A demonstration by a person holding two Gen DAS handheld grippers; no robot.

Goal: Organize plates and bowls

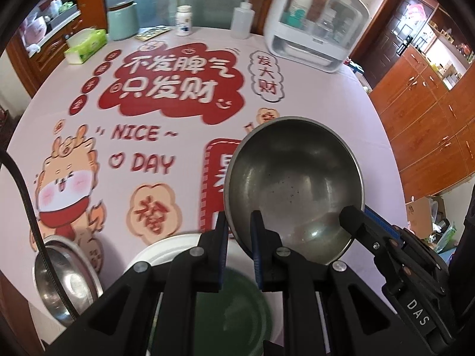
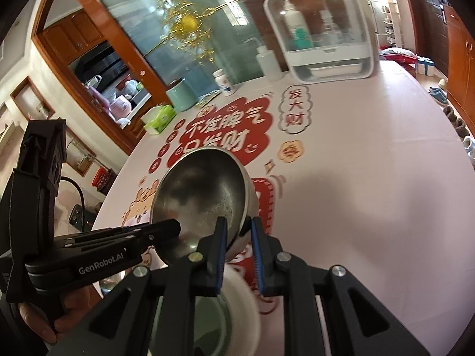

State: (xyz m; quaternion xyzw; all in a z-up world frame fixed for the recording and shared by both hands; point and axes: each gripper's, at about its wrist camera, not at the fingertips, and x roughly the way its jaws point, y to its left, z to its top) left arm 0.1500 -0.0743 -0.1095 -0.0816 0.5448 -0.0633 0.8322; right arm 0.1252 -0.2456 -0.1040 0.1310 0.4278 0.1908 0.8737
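Scene: I was looking down over a round table with a pink cloth printed in red lettering and a cartoon animal.

Landmark: a steel bowl was lifted clear of the cloth and tilted, with its open side facing both cameras.

Left tongs: I had them clamped on the bowl's near rim, one pad inside the wall and one outside.

Right tongs: these pinched the rim too, further round toward the bowl's right side.

Below the bowl: a white plate lay under its near edge, with a dark green dish sitting on it, mostly hidden by the tongs.

Left of the bowl: a second steel bowl rested on the cloth at the table edge, well apart.

Beyond the bowl: a tissue box, a green canister, a pill jar, a squeeze bottle and a white cabinet with a clear door stood along the far side.

Task stage: I judged the bowl was being carried to a stacking spot, not yet set down.

Risk: the grip was only on a thin, slick rim, so the bowl could swing or slip if my two hands drifted apart or turned unevenly.

Risk: lowered at this tilt, it could strike the green dish or white plate edge-on and knock them.
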